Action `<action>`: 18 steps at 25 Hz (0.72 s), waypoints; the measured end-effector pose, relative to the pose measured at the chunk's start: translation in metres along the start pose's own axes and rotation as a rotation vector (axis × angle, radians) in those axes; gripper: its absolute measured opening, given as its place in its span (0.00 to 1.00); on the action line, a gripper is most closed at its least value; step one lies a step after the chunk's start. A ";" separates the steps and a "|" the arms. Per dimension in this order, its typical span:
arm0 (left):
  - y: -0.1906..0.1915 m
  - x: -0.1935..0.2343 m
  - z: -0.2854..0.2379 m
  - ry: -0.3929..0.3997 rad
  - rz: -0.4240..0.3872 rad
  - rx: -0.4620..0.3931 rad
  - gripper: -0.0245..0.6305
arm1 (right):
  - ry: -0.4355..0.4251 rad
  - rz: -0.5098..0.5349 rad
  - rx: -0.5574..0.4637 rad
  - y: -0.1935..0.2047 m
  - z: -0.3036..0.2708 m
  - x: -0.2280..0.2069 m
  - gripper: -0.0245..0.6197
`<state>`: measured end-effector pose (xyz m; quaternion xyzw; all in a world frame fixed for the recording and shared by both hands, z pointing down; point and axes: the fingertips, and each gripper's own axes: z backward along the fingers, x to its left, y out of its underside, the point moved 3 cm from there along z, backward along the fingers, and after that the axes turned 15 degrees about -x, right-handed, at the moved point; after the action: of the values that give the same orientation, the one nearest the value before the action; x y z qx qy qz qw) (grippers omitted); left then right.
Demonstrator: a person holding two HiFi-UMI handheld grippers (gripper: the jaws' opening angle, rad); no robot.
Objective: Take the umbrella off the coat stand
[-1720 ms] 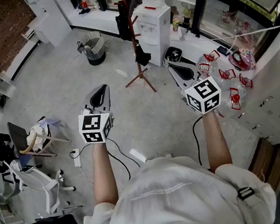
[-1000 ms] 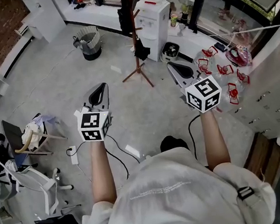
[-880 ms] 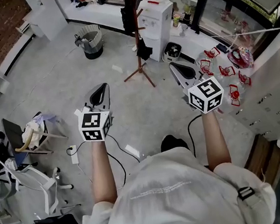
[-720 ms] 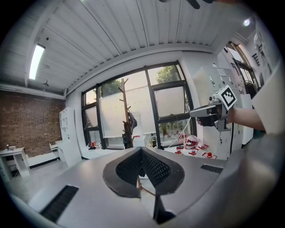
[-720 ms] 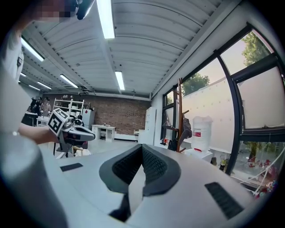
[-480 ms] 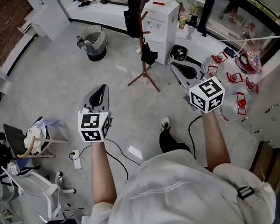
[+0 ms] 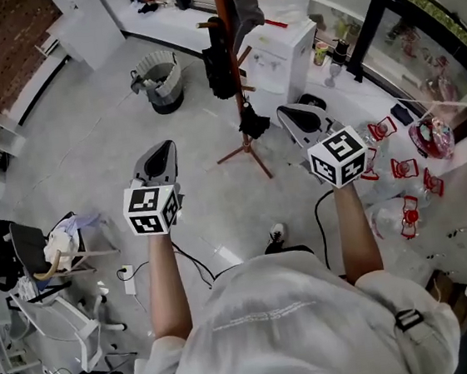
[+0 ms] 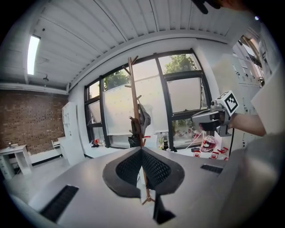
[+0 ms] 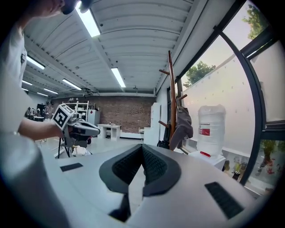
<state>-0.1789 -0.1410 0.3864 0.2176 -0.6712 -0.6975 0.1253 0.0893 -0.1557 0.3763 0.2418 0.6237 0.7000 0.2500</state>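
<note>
The wooden coat stand (image 7: 234, 73) rises ahead of me, between the two grippers. A grey garment (image 7: 245, 6) and a black bag (image 7: 217, 56) hang high on it. Low on the pole hangs a small black folded bundle (image 7: 253, 124), apparently the umbrella. My left gripper (image 7: 164, 148) is held out to the stand's left, shut and empty. Just right of the bundle, my right gripper (image 7: 285, 112) is also shut with nothing in it. In the left gripper view the stand's pole (image 8: 133, 102) lines up behind the shut left gripper (image 8: 141, 149). The right gripper view shows the stand (image 9: 171, 98) beyond the right gripper (image 9: 142, 146).
A white water dispenser (image 7: 284, 46) stands just behind the stand, and a grey bin (image 7: 159, 81) to its left. Red-and-white items (image 7: 399, 171) lie on the floor at right. A chair with clutter (image 7: 52, 244) and a floor cable (image 7: 187, 258) are at left.
I have walked toward the coat stand, which now looms larger and closer between the grippers. Both grippers travelled forward with me and stayed shut.
</note>
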 end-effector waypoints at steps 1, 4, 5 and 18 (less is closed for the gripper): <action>0.001 0.001 -0.017 -0.003 0.003 0.004 0.06 | -0.005 -0.005 0.006 0.004 -0.007 -0.013 0.08; 0.007 0.003 -0.059 -0.001 0.005 0.018 0.06 | -0.008 -0.027 0.027 0.018 -0.022 -0.044 0.08; 0.010 0.005 -0.072 0.001 0.009 0.023 0.06 | -0.007 -0.033 0.034 0.022 -0.027 -0.053 0.08; 0.074 0.044 -0.220 0.121 0.097 0.136 0.38 | 0.155 -0.073 0.102 0.064 -0.084 -0.116 0.08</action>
<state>-0.1219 -0.3605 0.4525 0.2345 -0.7181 -0.6289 0.1840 0.1193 -0.3003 0.4281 0.1765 0.6844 0.6743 0.2139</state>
